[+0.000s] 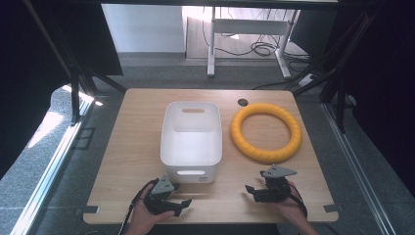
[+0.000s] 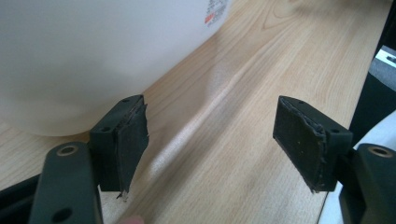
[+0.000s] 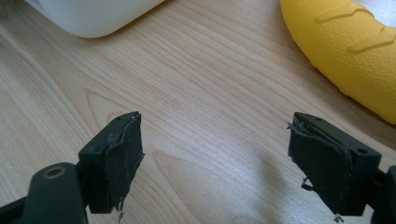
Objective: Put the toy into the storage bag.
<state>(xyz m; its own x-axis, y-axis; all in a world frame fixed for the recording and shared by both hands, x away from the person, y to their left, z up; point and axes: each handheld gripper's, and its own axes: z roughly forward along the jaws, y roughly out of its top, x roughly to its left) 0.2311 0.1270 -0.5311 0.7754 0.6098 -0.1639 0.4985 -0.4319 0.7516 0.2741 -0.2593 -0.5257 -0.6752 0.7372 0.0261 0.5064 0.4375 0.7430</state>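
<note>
Between both open hand-held grippers, white bin [image 1: 191, 139]; yellow ring [image 1: 266, 132] beside it.

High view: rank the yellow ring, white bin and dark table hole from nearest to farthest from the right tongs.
From the right tongs:
1. Yellow ring, just ahead on the table's right half.
2. White bin, off to the left, mid-table.
3. Dark hole, at the far edge beyond the ring.

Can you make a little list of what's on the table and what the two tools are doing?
table: light wood
bin: white, empty, middle of table
ring: yellow, lying flat, right of bin, apart from it
left tool: open, holding nothing, near bin's front corner
right tool: open, holding nothing, just in front of ring
</note>
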